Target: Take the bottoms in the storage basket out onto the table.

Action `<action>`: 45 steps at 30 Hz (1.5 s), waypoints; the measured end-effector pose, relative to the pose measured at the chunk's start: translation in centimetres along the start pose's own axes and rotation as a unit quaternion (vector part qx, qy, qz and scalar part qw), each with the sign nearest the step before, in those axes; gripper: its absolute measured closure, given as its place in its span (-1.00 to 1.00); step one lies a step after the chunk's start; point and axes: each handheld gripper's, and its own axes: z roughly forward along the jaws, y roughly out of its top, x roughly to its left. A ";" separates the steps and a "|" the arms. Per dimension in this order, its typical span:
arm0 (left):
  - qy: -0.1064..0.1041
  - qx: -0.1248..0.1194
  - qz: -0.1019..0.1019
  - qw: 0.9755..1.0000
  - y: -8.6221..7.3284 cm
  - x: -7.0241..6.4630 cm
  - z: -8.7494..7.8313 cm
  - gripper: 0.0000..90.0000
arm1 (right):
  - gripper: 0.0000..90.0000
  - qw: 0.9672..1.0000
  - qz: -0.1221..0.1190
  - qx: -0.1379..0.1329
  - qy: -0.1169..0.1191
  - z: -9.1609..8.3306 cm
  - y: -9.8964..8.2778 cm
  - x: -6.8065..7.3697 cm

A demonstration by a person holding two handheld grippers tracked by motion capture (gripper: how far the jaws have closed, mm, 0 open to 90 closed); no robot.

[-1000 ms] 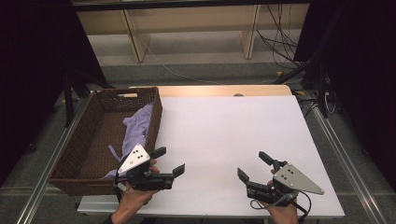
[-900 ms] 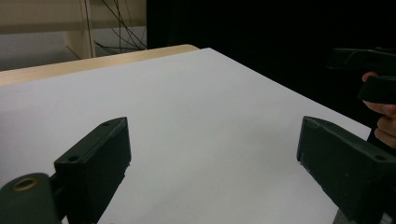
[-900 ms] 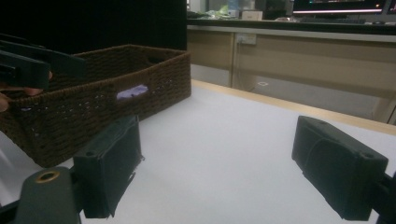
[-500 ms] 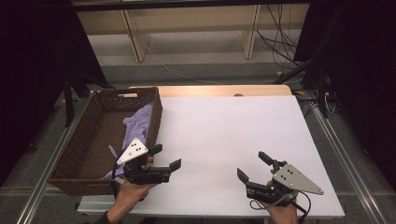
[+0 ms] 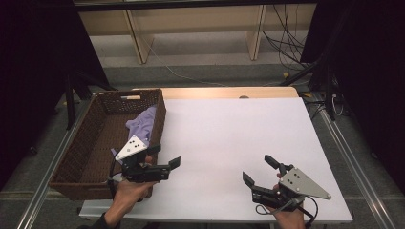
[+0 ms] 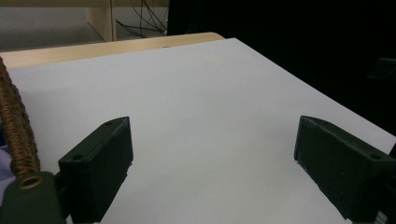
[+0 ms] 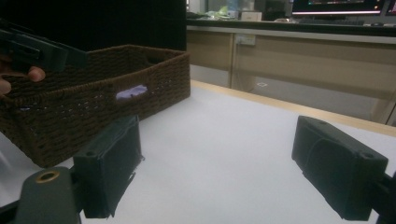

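Hovering at the near right corner of the basket (image 5: 102, 143), the left tool (image 5: 165, 156) points toward the middle of the surface (image 5: 239, 138), jaws well apart w/ nothing between them. In the left tool's own view both jaws stand wide over bare white top; the basket's woven edge (image 6: 16, 135) sits just beside the left jaw.

Right tool (image 5: 260, 172) is near the front edge of the surface, right of centre, well apart from the basket. Jaws apart, empty. Its view looks across the white top at the basket's side wall (image 7: 93, 102); a bit of purple shows through the handle slot.

Cloth (image 5: 143, 125): pale purple, crumpled, lies inside the basket against the right wall, approx. mid-length. Neither tool touches it; left tool is the nearer one.

Basket: dark brown wicker, rectangular, stands at the left edge of the surface, long side running front to back.

Both hands grip the tool bodies from below. Cables trail from right tool toward the front edge.
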 end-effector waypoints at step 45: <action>0.130 0.084 -0.028 0.988 3.0 7.7 -1.0 -0.71 | -0.63 1.000 -0.005 0.002 0.002 0.3 -0.1 0.2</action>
